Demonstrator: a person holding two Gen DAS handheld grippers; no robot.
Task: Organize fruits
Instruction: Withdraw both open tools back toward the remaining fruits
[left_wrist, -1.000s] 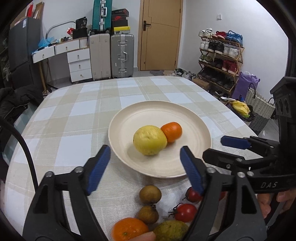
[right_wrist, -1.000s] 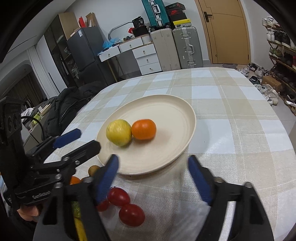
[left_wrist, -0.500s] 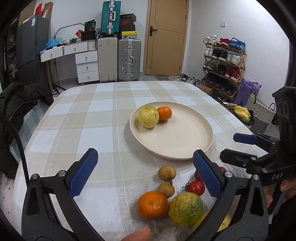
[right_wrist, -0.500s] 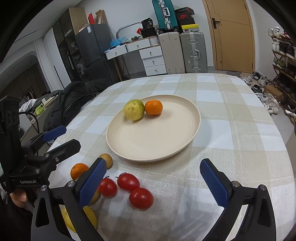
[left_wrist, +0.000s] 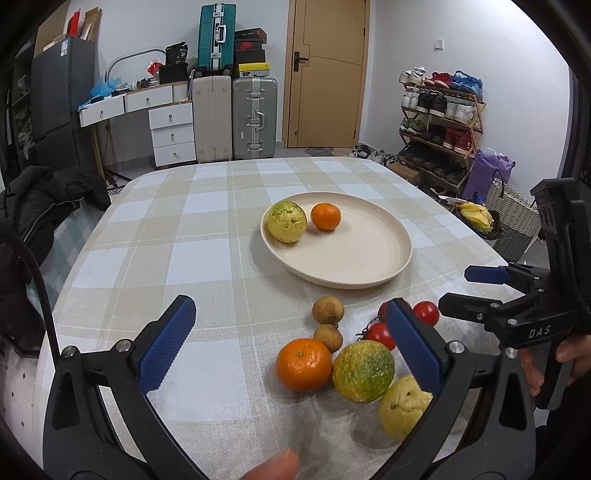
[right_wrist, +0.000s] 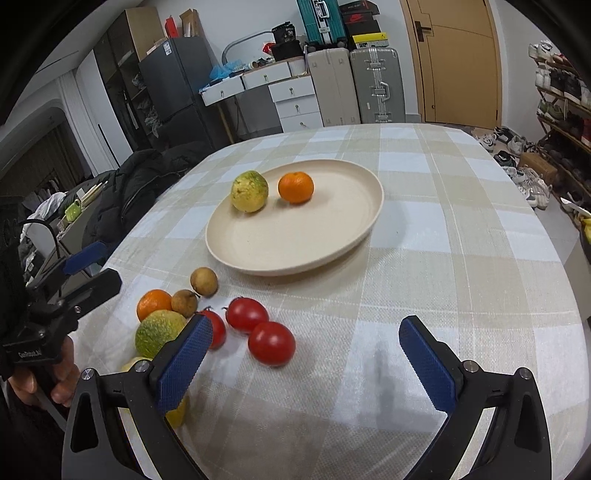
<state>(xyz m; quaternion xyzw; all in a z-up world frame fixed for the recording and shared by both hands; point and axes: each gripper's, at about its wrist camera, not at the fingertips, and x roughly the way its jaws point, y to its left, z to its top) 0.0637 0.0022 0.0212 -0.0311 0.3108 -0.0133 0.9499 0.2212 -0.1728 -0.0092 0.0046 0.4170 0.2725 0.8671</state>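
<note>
Jaws of both grippers stand spread and empty: left gripper (left_wrist: 291, 343) low in its frame, right gripper (right_wrist: 306, 358) likewise. Loose fruit lies just beyond: an orange (left_wrist: 304, 364) at lower centre, tomatoes (right_wrist: 271, 343) left of centre. Tomatoes look soft and smooth, best taken gently across the middle. Both grippers tilt down toward the cloth. The plate (left_wrist: 369, 273) sits mid-frame.

A cream plate (left_wrist: 369, 273) sits on the beige-and-white checked tablecloth (left_wrist: 192, 258) (red tomatoes (right_wrist: 271, 342), blue-padded hand-held gripper (right_wrist: 303, 363)).
</note>
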